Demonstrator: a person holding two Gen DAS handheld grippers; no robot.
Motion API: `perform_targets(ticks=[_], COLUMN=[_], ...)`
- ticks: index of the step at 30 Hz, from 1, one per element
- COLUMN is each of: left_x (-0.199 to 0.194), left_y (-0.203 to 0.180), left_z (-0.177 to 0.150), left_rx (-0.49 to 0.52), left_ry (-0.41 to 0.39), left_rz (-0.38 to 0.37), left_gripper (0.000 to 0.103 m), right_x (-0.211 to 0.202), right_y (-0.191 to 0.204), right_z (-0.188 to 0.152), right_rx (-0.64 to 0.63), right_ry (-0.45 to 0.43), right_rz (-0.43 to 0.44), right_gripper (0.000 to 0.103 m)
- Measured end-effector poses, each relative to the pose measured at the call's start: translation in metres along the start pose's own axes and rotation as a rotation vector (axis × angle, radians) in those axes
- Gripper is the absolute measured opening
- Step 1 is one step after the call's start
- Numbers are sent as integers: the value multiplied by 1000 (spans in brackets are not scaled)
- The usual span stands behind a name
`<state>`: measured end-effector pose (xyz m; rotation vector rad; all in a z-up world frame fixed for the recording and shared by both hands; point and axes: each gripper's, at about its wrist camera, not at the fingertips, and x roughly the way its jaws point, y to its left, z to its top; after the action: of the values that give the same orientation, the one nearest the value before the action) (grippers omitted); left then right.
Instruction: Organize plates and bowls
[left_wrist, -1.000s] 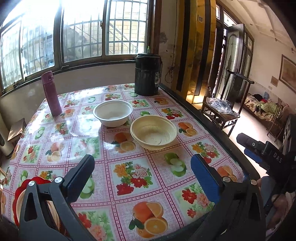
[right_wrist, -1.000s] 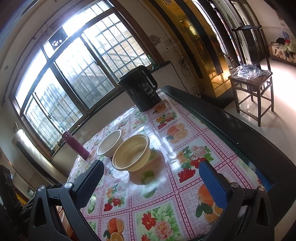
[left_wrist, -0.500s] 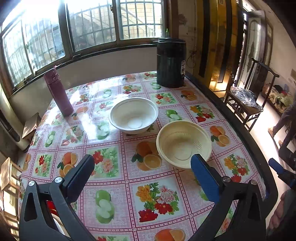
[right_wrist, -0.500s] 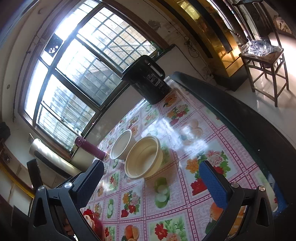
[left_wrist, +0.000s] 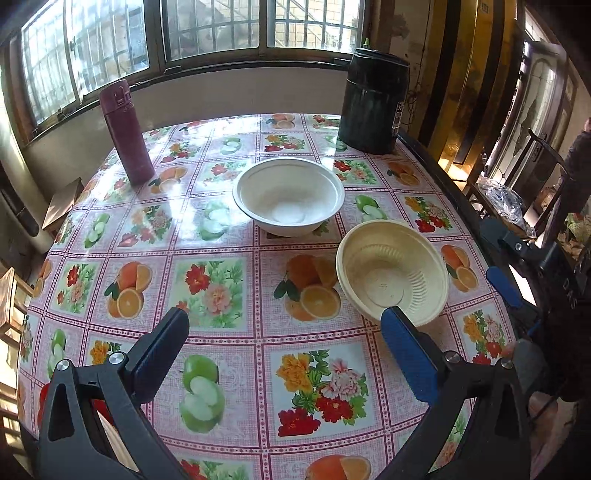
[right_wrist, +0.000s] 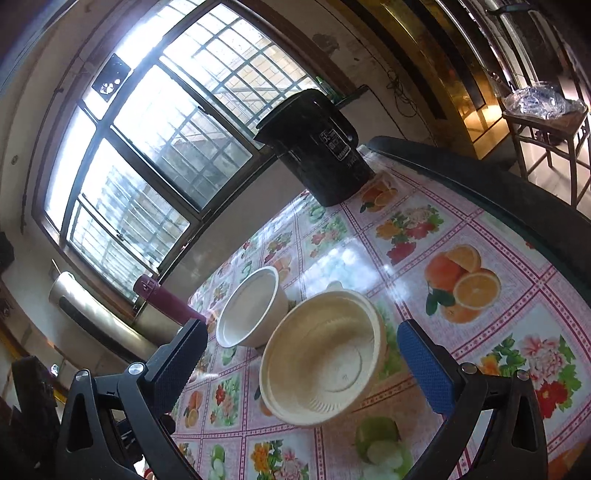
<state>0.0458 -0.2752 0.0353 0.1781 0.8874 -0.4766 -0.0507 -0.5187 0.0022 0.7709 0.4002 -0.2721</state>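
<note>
Both tools hung wide and empty. The right tool (right_wrist: 299, 354) framed the cream bowl (right_wrist: 325, 354) at lower centre, beside the white bowl (right_wrist: 251, 306); approach step, closing on its rim likely next.

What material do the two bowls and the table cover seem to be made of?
White bowl: probably moulded pulp or foam; matte, thin rolled rim.
Cream bowl: likely thin disposable plastic or pulp; fine ribbing inside the wall.
Table cover: most likely vinyl oilcloth; glossy, mirrors the window light over the printed fruit.
</note>
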Motion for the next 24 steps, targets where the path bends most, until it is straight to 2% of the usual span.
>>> perform_targets(ticks=[4,8,16,24], left_x=[-6,-1,25,24], left_y=[6,5,-11,-26], left_z=[5,9,14,16], left_rx=[0,8,16,45], left_ry=[-21,-31,15,10], left_rz=[55,100,118,111], left_gripper=[103,103,103,103], right_x=[15,28,26,19], right_y=[2,-12,-5,-14], right_z=[8,8,6,10], right_rx=[-61,-30,-123,-101], right_ry=[-88,-2,40,53], right_rz=[11,28,10,8], right_gripper=[103,103,103,103])
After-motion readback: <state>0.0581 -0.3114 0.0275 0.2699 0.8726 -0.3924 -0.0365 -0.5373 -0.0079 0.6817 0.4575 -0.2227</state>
